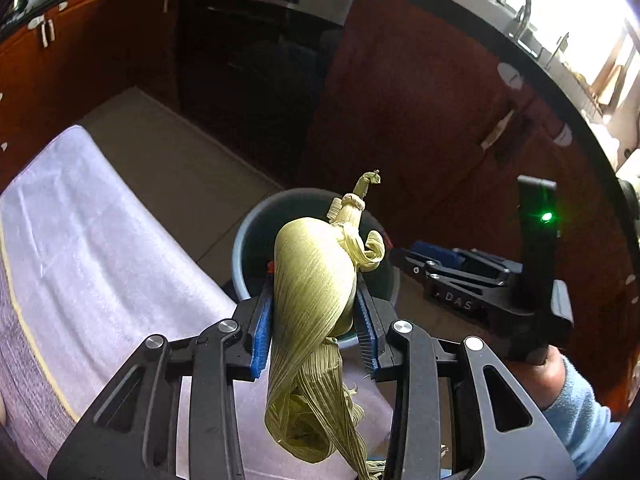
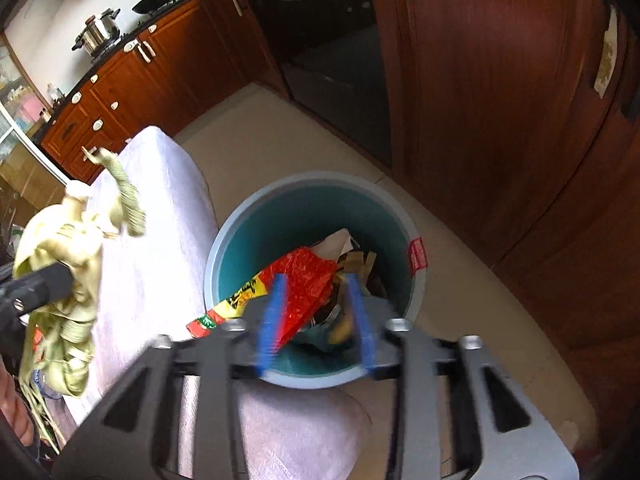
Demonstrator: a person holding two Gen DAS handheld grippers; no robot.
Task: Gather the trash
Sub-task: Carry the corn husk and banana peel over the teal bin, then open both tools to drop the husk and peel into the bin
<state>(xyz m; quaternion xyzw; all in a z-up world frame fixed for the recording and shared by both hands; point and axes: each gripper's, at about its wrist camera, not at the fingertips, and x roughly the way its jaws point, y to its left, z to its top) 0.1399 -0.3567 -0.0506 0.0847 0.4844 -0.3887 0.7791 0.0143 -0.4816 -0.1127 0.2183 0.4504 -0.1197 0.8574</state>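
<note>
Daylight pours in from the window [image 1: 592,20] at your upper right and blows out to white there, while the cabinets [image 1: 400,120] and oven front [image 1: 248,60] stay dim. Your right view is motion-blurred — the blue pads [image 2: 272,312] smear, and the white cloth [image 2: 148,248] glares. Both views bend hard at the edges — straight lines curve

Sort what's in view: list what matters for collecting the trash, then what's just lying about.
For the job:
- corn husk clamped in the left gripper
- trash bin
- red wrapper already in the bin
- right gripper, open

Lying about:
- steel pot
- black wok
- white cloth
</note>
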